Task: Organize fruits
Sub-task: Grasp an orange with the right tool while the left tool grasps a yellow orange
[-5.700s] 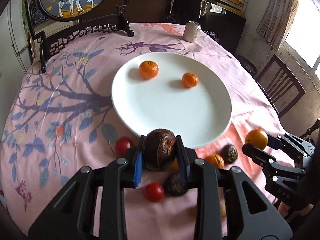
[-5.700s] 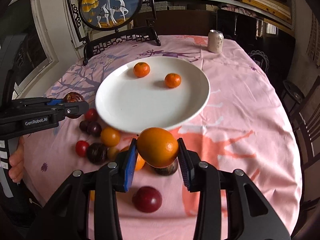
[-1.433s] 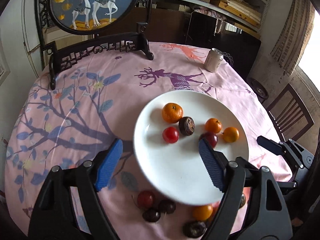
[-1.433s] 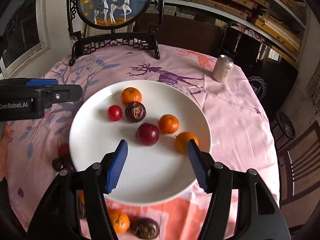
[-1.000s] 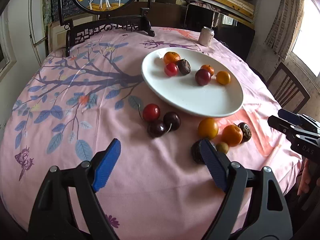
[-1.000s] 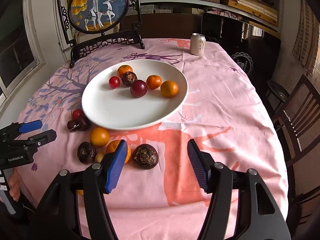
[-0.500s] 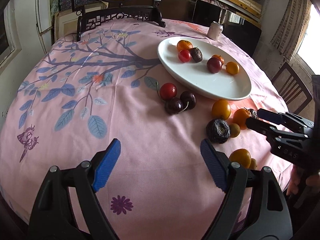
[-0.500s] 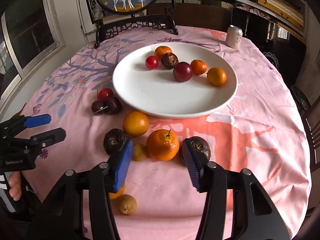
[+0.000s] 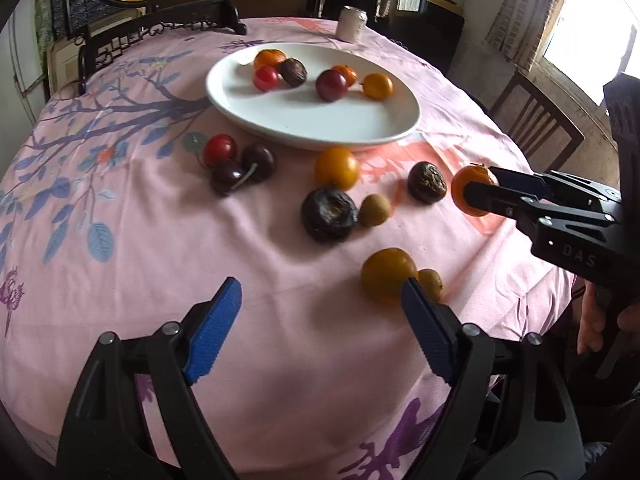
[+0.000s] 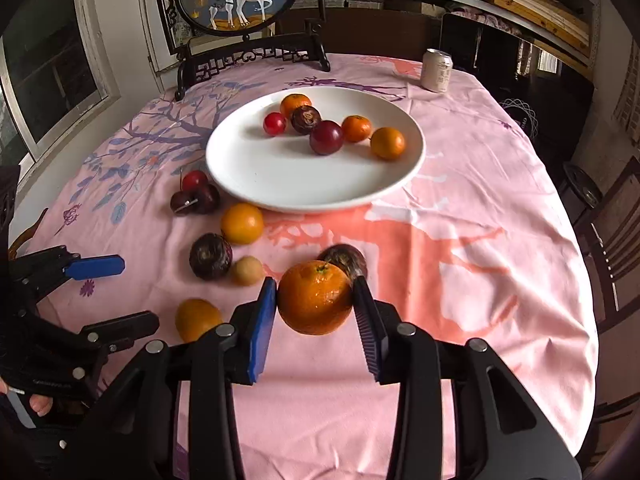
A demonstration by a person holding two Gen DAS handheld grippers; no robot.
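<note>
Right tongs: I have my right gripper [image 10: 315, 300] with its jaws just closing in; both blue pads now press the sides of the tangerine [image 10: 315, 297], stem end up, low over the cloth.
Why that grip: I take it across the widest part so the round skin should not roll out when I lift.
Left tongs: my left gripper [image 9: 320, 332] stands wide apart with nothing between the pads, hanging over bare cloth just short of the yellow-orange fruit [image 9: 389, 275].
Why it waits there: I judge it is lined up for that fruit next; its right pad is already close against it.
Neighbours of the grip: a dark wrinkled fruit [image 10: 343, 260] lies just behind the tangerine, touching or nearly so; I cannot tell which.
Loose fruit: another dark wrinkled one [image 10: 210, 256], a small tan one [image 10: 247, 270], an orange one [image 10: 242, 223] and the cherries [image 10: 195, 196] sit between me and the plate.
Plate: the white plate [image 10: 248, 168] holds six fruits bunched at its far side; its near half is bare, so there is room to set down.
Edges: the table edge is near under both grippers; a can [image 10: 437, 65] stands well apart at the far side.
Path: up and over the loose fruit looks open.
</note>
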